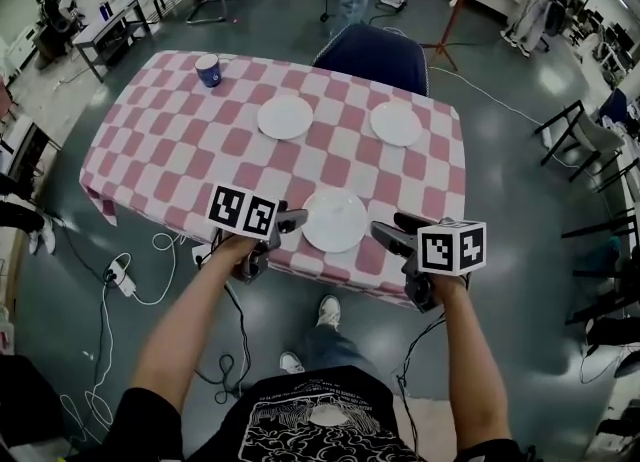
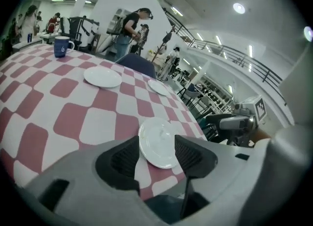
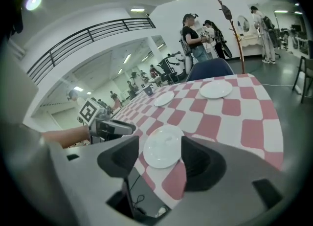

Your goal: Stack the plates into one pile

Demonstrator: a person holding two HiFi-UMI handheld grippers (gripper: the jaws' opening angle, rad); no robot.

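Three round white plates (image 1: 285, 117) dot the pink-checked desk (image 1: 180, 140); open, empty left claw (image 1: 295, 220) and right claw (image 1: 392, 231) flank the lower-centre plate (image 1: 334, 220).

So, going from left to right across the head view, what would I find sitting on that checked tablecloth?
blue cup → far left plate → near plate, at the table's front edge → far right plate

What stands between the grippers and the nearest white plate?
Nothing visible does. The round white plate lies at the near edge of the pink-checked table, directly ahead of the open left gripper and right gripper.
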